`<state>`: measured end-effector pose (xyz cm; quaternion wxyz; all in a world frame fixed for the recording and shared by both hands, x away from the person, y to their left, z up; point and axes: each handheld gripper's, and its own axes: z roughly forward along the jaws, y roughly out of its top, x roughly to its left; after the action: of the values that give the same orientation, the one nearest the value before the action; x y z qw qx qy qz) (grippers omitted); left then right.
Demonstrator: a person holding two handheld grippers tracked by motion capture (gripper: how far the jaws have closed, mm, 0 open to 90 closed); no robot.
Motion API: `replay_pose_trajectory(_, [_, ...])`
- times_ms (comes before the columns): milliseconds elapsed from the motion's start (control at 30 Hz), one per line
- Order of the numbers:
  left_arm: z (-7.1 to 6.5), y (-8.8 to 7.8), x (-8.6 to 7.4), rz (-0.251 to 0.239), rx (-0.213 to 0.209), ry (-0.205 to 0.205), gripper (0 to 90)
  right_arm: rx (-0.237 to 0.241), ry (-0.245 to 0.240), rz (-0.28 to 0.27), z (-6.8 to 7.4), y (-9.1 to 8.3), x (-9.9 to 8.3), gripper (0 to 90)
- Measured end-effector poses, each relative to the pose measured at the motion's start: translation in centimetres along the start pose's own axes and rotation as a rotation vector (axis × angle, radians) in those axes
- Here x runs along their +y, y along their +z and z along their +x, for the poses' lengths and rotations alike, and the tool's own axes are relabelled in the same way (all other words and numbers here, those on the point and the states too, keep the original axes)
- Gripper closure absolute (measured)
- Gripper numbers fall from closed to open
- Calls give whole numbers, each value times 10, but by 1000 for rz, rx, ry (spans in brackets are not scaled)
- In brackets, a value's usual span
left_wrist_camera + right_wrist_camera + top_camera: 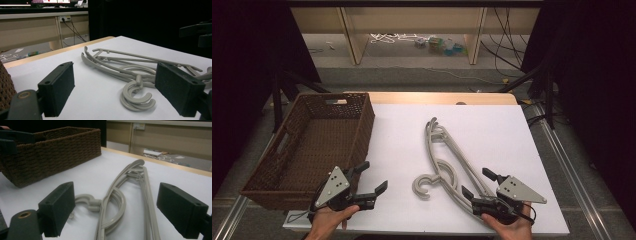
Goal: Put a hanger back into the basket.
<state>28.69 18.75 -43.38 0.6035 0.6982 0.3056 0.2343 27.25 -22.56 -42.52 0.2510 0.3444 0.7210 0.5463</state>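
Note:
A stack of grey plastic hangers (447, 162) lies on the white table (492, 130), hooks curling toward the near side. My right gripper (480, 183) stands open at the hangers' near end, jaws on either side of the stack without touching it. In the right gripper view the hangers (125, 195) run away between the two wide jaws. My left gripper (373, 176) is open near the table's front left, beside the basket, with nothing between its jaws. Its own view shows the hangers (130, 72) lying ahead, hooks (136, 96) nearest.
A brown wicker basket (362, 122) sits empty at the table's left; its wall (50, 152) also appears in the right gripper view. Beyond the table's far edge are wooden shelf legs (352, 35), cables and small items on the floor.

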Motion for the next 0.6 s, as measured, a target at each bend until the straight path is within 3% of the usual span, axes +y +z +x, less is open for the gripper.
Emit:
replay_pose_trajectory(200, [0, 1, 0, 5, 0, -5, 158, 9, -14, 45, 1, 0, 0, 185])
replay_pose_trajectory(233, [0, 0, 0, 3, 1, -7, 158, 33, 0, 47, 2, 1, 0, 189])
replay_pose_trajectory(533, [0, 1, -1, 8, 2, 4, 158, 56, -57, 128, 2, 7, -3, 206])
replay_pose_trajectory(600, [0, 2, -1, 4, -2, 6, 158, 55, -66, 170, 1, 7, -3, 217])
